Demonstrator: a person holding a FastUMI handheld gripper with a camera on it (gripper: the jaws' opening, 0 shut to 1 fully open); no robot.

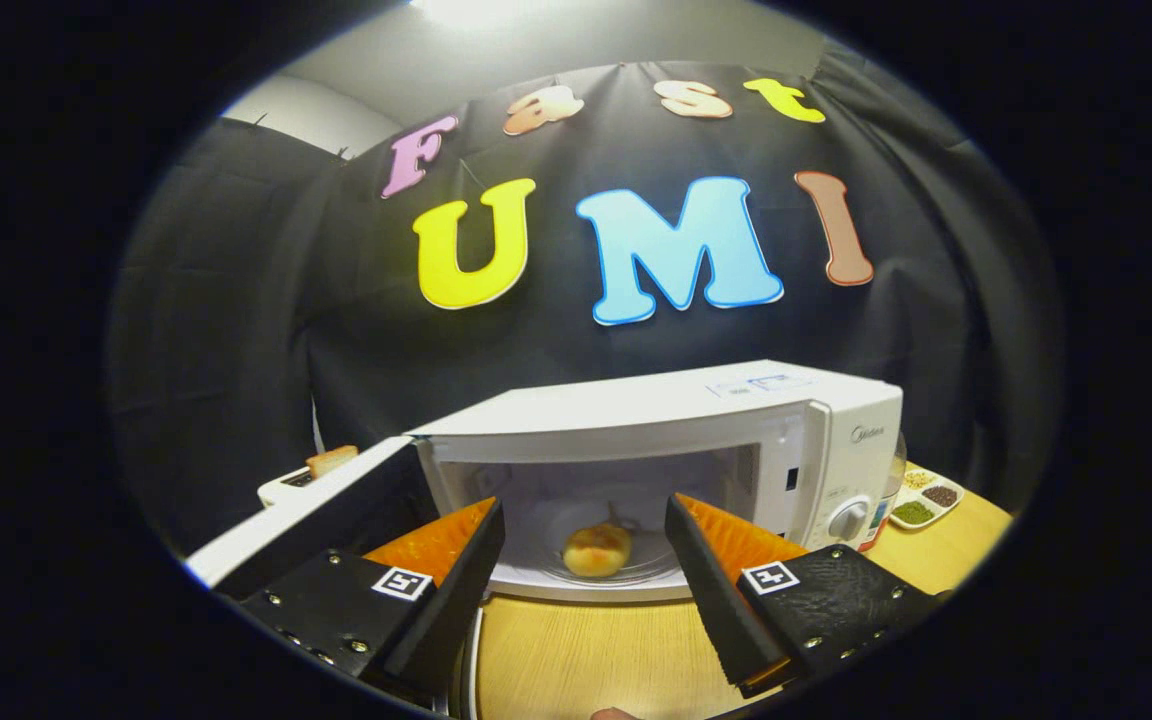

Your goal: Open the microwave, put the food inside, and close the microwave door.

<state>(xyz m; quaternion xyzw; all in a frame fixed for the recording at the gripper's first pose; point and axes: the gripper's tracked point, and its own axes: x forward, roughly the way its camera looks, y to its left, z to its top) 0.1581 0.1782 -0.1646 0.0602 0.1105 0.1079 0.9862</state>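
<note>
One white microwave (676,420) stands toward the back of the wooden desk (586,650), its door (336,505) swung wide open to the left. One round golden bun (597,549) sits inside on the glass turntable. The gripper (584,530) hangs spread wide, holding nothing, the bun beyond its fingers. A toaster (298,482) is partly hidden behind the door; a divided dish (926,497) sits at the desk's right edge.

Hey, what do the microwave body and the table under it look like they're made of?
Microwave: white painted metal or plastic, smooth with a slight sheen; which one is unclear. Table: light wood or wood-look laminate, with visible grain lines. The gripper is open, holding nothing.
</note>
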